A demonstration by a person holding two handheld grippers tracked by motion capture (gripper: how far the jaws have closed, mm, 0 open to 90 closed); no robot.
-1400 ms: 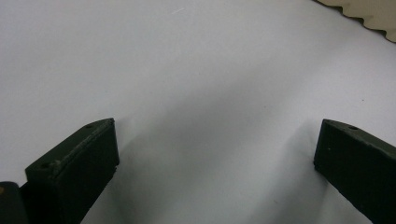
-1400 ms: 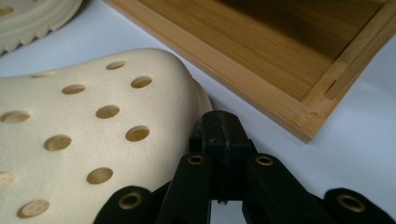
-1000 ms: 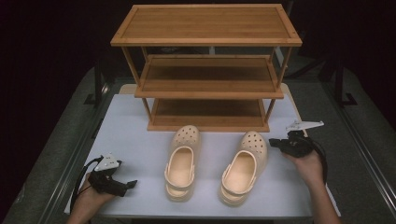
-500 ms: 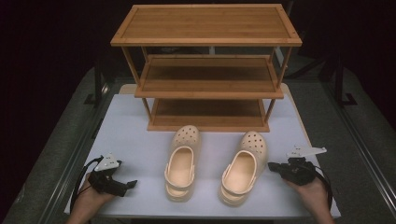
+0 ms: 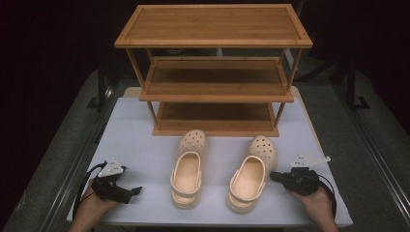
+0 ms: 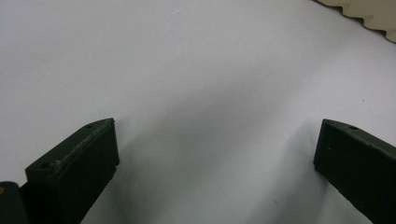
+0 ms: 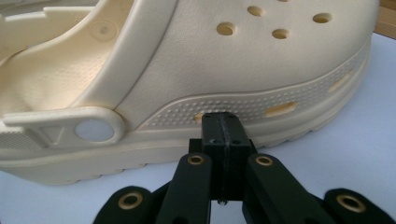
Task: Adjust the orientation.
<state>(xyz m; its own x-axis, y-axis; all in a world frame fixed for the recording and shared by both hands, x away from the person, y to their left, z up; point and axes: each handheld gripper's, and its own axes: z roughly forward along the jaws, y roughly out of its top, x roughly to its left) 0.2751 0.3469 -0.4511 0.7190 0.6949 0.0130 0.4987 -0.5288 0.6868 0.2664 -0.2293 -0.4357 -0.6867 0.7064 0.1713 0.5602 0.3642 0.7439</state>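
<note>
Two cream clogs stand side by side on the white table, toes toward the rack: the left clog (image 5: 187,169) and the right clog (image 5: 252,171). My right gripper (image 5: 274,177) lies low at the right clog's outer side, jaws shut with nothing between them. In the right gripper view its closed tips (image 7: 223,127) point at the dotted band on the right clog's (image 7: 261,65) side, very close; contact cannot be told. My left gripper (image 5: 131,191) rests near the table's front left, apart from the left clog. Its jaws (image 6: 217,154) stand open over bare table.
A three-tier wooden shoe rack (image 5: 215,92) stands at the back of the white table (image 5: 145,145), all tiers bare. A scalloped cream clog sole edge (image 6: 369,11) shows at the top right of the left gripper view. Dark floor surrounds the table.
My right gripper has come down and toward the table's front, from beside the right clog's toe to its outer side. The left gripper and both clogs have stayed put.
</note>
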